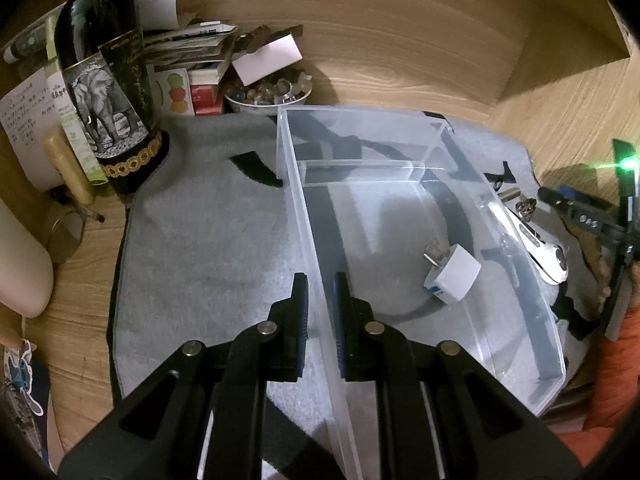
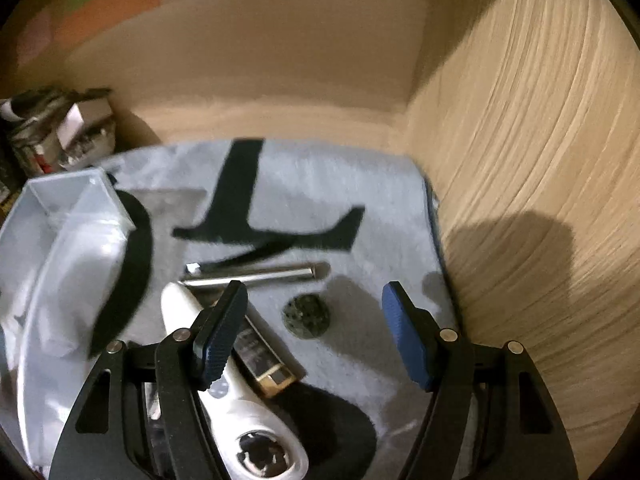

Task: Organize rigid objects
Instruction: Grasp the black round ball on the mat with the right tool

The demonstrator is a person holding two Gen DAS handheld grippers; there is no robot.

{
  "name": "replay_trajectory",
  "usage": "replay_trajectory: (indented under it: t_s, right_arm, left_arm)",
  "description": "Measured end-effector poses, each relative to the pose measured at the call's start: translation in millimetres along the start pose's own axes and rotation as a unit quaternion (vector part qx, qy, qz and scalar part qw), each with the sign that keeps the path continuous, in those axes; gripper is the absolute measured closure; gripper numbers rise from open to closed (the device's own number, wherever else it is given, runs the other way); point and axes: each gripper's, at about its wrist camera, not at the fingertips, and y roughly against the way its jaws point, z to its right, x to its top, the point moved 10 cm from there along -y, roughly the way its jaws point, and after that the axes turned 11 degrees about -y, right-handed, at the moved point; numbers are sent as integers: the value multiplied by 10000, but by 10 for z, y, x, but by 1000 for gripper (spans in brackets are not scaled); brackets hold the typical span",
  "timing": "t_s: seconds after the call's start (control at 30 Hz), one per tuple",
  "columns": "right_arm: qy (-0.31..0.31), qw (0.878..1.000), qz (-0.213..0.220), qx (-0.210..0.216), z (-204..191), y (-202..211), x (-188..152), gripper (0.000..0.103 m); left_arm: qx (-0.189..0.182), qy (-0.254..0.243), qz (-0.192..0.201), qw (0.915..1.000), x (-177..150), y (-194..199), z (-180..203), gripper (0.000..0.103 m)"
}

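While gripped, bin (image 1: 420,140) holds charger (image 1: 456,268)

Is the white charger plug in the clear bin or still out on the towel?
In. The white charger plug lies on the floor of the clear bin, in its large compartment, inside the walls; the left gripper straddles the bin's near wall.

Dim warm light; right wrist view motion-blurred, left sharper. Green LED flare (image 1: 629,165) at right edge. Fisheye bending, dark vignetted corners.
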Motion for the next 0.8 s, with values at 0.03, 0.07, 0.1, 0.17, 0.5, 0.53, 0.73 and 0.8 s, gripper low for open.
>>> replay_trajectory:
  t_s: [0.03, 0.07, 0.1, 0.17, 0.5, 0.53, 0.73, 0.8]
  right_arm:
    - [-37, 9999, -91, 30, 10, -51, -19, 37]
    - [-63, 9998, -176, 56, 15, -91, -36, 37]
    - [-75, 9997, -233, 84, 29, -127, -47, 37]
    - [-103, 9994, -313, 82, 45, -182, -61, 40]
    - [-114, 9985, -524, 126, 62, -298, -118, 74]
    - [-99, 9988, -470, 133, 57, -265, -106, 74]
    - [-13, 9995, -154, 260, -55, -9, 14, 74]
    - [53, 9995, -35, 301, -112, 103, 54, 74]
  left_arm:
    - [7, -6, -1, 10000, 1, 1, 0, 91]
    - [11, -12, -7, 10000, 1, 1, -1, 91]
    - [9, -8, -12, 10000, 3, -1, -2, 91]
    - [-20, 28, -25, 10000, 2, -3, -8, 91]
    - [-17, 28, -35, 10000, 2, -10, 1, 91]
    - [-14, 22, -36, 10000, 1, -11, 1, 91]
    - [-34, 14, -43, 10000, 3, -27, -3, 91]
    - [-32, 14, -42, 10000, 5, -27, -3, 91]
